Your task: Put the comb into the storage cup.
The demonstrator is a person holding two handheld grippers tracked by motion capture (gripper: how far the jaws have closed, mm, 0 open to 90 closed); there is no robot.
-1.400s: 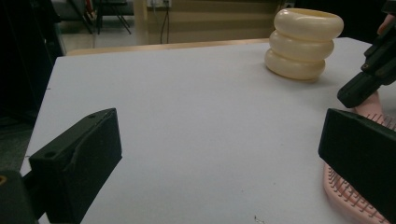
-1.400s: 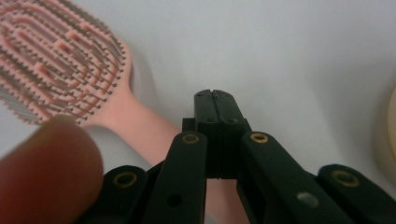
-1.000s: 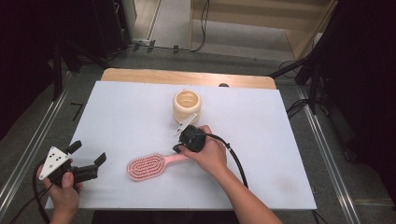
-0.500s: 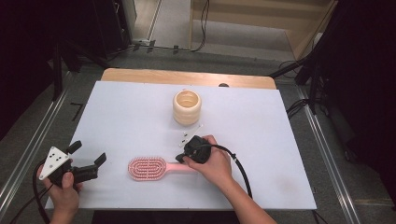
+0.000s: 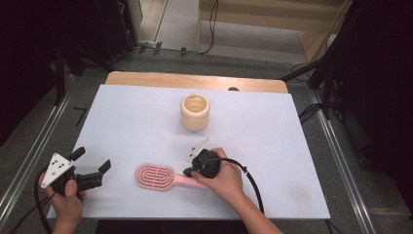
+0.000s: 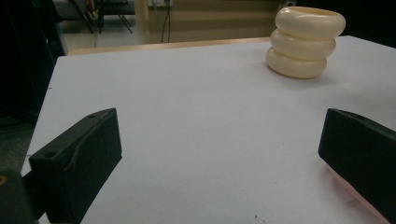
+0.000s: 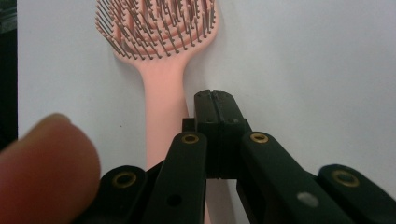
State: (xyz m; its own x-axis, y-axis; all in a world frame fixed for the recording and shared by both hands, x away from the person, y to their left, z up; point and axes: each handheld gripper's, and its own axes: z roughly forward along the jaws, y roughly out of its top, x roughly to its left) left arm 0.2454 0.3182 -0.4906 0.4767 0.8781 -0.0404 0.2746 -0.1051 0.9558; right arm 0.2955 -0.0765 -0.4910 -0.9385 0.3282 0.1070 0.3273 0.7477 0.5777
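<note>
Brush: a pink hairbrush (image 5: 155,176) lies flat on the white table (image 5: 272,126), near the front edge, bristles up. Its handle (image 7: 163,107) points toward the person's right hand.

Right gripper: the right gripper (image 7: 215,100) has its two black jaws pressed together with nothing between them. The tips sit just beside the handle, on its right side in the right gripper view. They may be touching the handle's edge, but I cannot tell for sure.

Left gripper: the left gripper (image 5: 90,168) rests at the front left corner of the table, well apart from the brush. Its jaws stand wide open and hold nothing.

Cup: a cream ribbed cup (image 5: 195,112) (it looks like three rings stacked up) stands upright farther back on the table.

How the brush will feel: light, I think, and hard plastic. The handle is stiff and smooth, so it could slip. The bristles are thin and bendy and would be bad to pinch.

Where to grab: the middle of the handle, from both sides. The jaws must open first, because the brush lies flat and low on the table.
</note>
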